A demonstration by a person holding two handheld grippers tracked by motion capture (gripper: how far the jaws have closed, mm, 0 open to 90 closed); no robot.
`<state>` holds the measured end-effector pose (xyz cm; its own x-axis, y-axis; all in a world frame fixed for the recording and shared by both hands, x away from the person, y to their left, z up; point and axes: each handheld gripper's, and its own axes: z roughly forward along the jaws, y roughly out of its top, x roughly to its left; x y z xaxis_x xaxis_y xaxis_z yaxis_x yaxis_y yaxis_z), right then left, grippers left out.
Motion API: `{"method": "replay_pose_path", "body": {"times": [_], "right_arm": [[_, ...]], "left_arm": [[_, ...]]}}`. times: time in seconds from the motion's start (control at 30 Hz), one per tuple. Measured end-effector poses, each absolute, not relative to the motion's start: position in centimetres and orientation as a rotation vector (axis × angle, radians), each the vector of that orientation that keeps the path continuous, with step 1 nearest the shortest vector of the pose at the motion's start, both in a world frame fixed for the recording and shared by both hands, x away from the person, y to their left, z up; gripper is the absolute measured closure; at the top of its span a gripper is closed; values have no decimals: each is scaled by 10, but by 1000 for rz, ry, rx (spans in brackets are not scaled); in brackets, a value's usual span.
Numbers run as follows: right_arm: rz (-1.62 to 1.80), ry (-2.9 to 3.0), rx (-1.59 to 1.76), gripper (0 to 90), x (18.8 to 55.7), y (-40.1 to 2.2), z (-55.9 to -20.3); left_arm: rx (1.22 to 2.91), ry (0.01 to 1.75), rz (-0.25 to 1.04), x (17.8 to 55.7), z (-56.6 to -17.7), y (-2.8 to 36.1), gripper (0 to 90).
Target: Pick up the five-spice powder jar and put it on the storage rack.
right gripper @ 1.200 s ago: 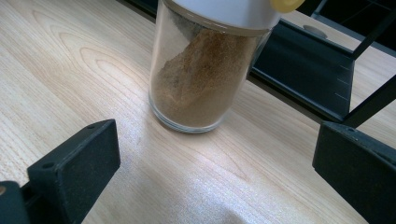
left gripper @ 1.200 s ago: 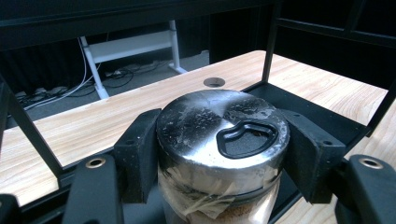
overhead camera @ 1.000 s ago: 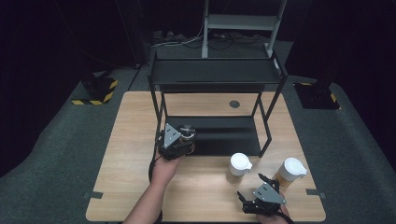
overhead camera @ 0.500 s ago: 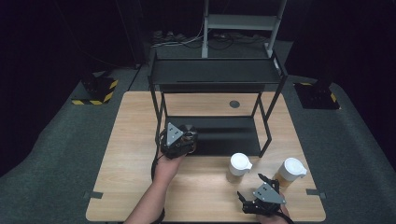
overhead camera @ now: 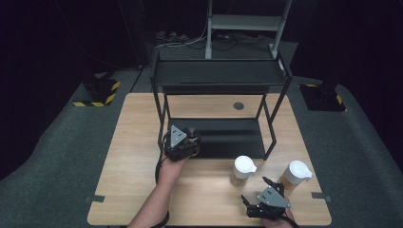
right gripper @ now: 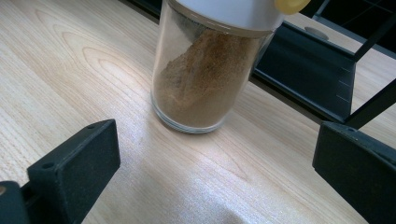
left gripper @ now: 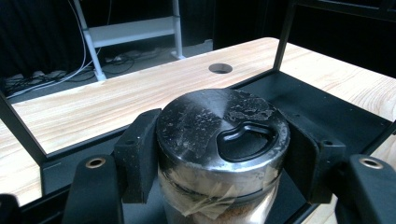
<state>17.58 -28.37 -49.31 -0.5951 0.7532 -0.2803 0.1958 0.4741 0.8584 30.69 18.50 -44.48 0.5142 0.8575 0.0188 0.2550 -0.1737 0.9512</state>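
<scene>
A glass jar with a dark metal lid (left gripper: 222,128) and brown powder inside sits between my left gripper's (left gripper: 224,168) black jaws, and both pads press on its sides. In the high view, the left gripper (overhead camera: 190,142) holds this jar (overhead camera: 194,136) at the front left edge of the black rack's lower shelf (overhead camera: 233,137). My right gripper (right gripper: 215,172) is open wide just above the wooden table. A white-lidded jar of brown powder (right gripper: 205,79) stands a little beyond its jaws, untouched. The high view puts the right gripper (overhead camera: 256,189) near the table's front right.
Two white-lidded jars (overhead camera: 244,167) (overhead camera: 297,173) stand on the table (overhead camera: 128,142) in front of the rack. The rack's top shelf (overhead camera: 218,73) spans the table's middle. A round hole (overhead camera: 238,105) lies in the tabletop behind it. A white frame (overhead camera: 247,21) stands beyond the table.
</scene>
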Motion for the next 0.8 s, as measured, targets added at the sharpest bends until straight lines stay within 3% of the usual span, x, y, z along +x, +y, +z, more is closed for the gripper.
{"method": "replay_pose_path", "body": {"times": [0.8], "right_arm": [[1084,2061,777,0,175,-284,-493]], "left_arm": [[1722,965,729,308,-454,188,334]]}}
